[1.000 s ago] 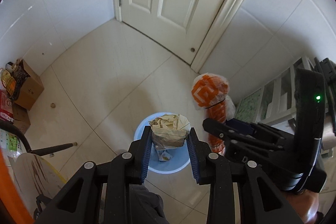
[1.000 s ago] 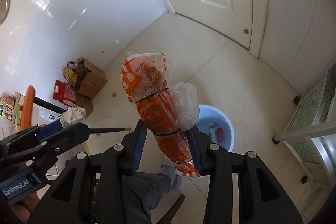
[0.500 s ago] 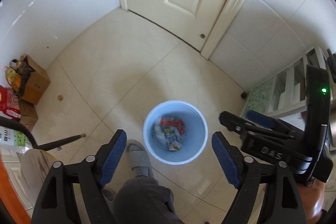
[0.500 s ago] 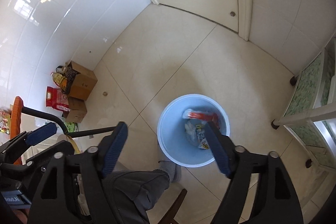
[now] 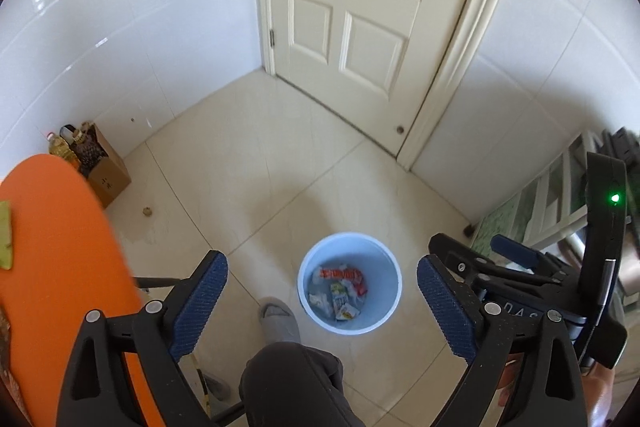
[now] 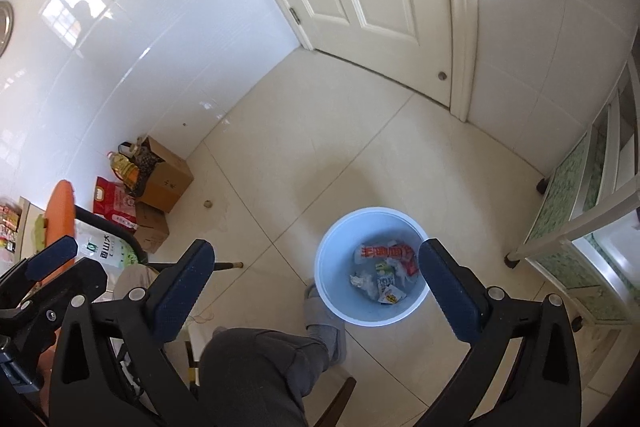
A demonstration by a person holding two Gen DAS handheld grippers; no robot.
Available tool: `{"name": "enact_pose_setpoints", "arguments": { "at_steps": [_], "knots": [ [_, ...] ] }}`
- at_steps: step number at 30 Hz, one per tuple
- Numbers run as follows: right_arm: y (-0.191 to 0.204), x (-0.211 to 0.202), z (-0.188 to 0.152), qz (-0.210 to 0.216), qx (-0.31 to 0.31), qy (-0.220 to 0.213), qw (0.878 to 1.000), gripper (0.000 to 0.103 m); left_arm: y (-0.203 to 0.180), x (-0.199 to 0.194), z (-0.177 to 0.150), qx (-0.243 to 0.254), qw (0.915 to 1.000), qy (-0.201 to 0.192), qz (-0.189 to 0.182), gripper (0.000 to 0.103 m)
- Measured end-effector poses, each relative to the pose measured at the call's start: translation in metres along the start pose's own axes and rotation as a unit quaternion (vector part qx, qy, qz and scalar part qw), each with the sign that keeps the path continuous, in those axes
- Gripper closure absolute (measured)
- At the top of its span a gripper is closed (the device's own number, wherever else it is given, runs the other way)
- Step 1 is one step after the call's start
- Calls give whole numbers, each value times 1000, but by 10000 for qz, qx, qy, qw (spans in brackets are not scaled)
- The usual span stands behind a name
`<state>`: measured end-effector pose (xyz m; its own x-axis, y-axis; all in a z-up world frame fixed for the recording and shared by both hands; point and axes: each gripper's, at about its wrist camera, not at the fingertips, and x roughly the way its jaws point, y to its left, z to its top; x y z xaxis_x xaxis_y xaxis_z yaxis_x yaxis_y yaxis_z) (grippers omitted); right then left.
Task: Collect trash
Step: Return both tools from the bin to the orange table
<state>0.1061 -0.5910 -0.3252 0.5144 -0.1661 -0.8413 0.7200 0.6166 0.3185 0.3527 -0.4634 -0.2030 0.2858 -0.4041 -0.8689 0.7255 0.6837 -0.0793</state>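
Left wrist view: the left gripper (image 5: 322, 301) is spreading its jaws, nothing between them; the round pale-blue plastic bin (image 5: 349, 283) is standing on the floor tiles, holding crumpled wrappers (image 5: 340, 289).
Right wrist view: the right gripper (image 6: 318, 285) is widening too, empty, above the bin (image 6: 374, 267).
Progress: trash is sitting inside; more may remain elsewhere, unseen.

The wall tiles (image 6: 132, 39) are glossy white, throwing back a window's glare, while the floor tiles (image 5: 280, 163) are cream with a duller sheen. The bin (image 6: 332, 291) looks like smooth pale-blue plastic holding shiny printed wrappers (image 6: 386, 253) and crumpled paper. The door (image 5: 352, 11) is satin-painted panelling. A matt brown cardboard box (image 6: 168, 179) stands nearby, and the slipper (image 5: 280, 319) looks like soft grey cloth
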Motion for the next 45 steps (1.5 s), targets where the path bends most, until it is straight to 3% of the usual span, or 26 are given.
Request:
{"name": "enact_pose_setpoints", "arguments": {
  "at_steps": [11, 17, 27, 33, 45],
  "knots": [
    [83, -93, -6, 259, -723, -839, 9935, 0, 50, -138, -71, -529, 9922, -1107, 200, 9],
    [133, -132, -14, 456, -1136, -1202, 9852, 0, 80, -218, -116, -863, 9811, -1670, 455, 7],
    [216, -176, -39, 915, -1859, -1587, 9654, 0, 118, -334, -217, -1408, 9556, -2427, 904, 3],
    [269, -197, -64, 1266, -2359, -1737, 9477, 0, 130, -382, -274, -1657, 9369, -2764, 1356, 1],
    [358, -220, -112, 1892, -3216, -1878, 9086, 0, 132, -415, -342, -2290, 9051, -2985, 1981, 1]
  ]
}}
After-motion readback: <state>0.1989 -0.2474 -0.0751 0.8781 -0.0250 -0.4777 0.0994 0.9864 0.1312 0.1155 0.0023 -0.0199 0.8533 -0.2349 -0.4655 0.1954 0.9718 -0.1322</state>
